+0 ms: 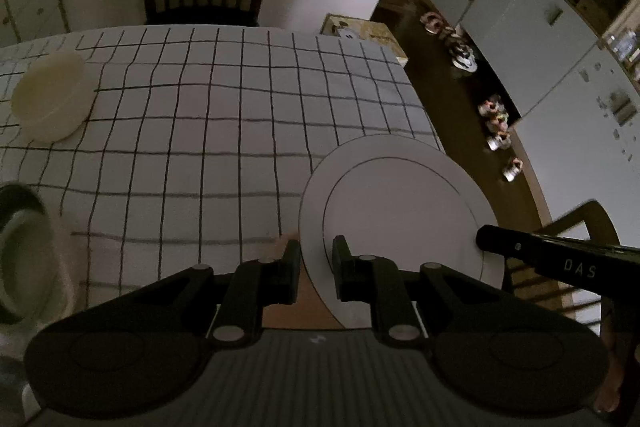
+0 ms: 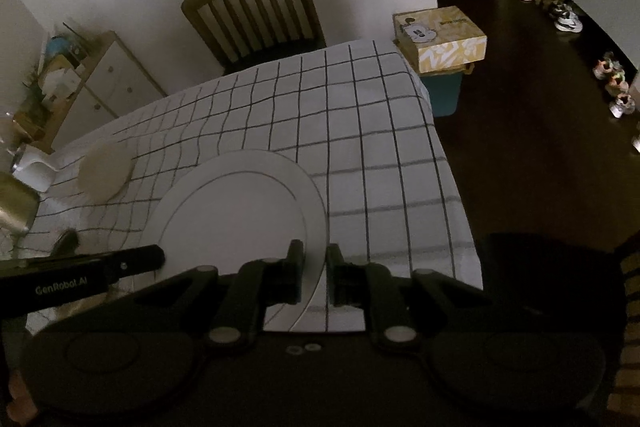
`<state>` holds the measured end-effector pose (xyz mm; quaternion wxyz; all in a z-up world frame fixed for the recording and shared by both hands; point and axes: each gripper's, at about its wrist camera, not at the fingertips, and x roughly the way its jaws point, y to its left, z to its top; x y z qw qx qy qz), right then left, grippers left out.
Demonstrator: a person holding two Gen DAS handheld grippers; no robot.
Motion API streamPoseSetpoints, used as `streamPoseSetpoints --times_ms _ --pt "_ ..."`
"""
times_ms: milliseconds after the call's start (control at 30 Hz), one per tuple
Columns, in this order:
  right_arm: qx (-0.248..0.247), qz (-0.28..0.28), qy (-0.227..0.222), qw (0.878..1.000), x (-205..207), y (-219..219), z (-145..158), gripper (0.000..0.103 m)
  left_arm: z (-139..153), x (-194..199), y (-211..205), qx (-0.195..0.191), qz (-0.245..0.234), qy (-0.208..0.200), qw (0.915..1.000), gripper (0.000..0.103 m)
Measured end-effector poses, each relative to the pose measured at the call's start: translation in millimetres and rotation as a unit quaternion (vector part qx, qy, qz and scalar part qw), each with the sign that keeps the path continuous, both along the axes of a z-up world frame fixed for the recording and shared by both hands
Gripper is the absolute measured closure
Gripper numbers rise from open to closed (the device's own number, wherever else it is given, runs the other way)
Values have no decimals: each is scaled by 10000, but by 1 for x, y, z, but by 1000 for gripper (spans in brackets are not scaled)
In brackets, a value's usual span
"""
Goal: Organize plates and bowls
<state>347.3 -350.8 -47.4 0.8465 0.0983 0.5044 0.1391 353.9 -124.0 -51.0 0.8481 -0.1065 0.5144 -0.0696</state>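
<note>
Large round white plate (image 1: 400, 211) held above the desk (image 1: 240, 115), near its right edge. Left hand-held gripper (image 1: 316, 259) and right hand-held gripper (image 2: 314, 263) each pinch opposite rims. Keep it level; likely heading toward the cream bowl (image 1: 50, 99).

The left gripper (image 1: 316, 259) clamps the near rim of a large white plate (image 1: 400, 211) held above the checked tablecloth (image 1: 224, 131). The right gripper (image 1: 486, 237) grips its opposite edge. A cream bowl (image 1: 50, 99) sits upside down far left.
</note>
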Motion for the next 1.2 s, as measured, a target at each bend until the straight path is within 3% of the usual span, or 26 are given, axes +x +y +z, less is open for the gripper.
streamPoseSetpoints --times_ms 633,1200 --pt "36 -584 -102 9982 -155 -8 29 91 24 -138 -5 -1 -892 -62 9960 88" --pt "100 -949 133 9954 -268 -12 1 90 -3 -239 -12 131 -1434 90 9895 88"
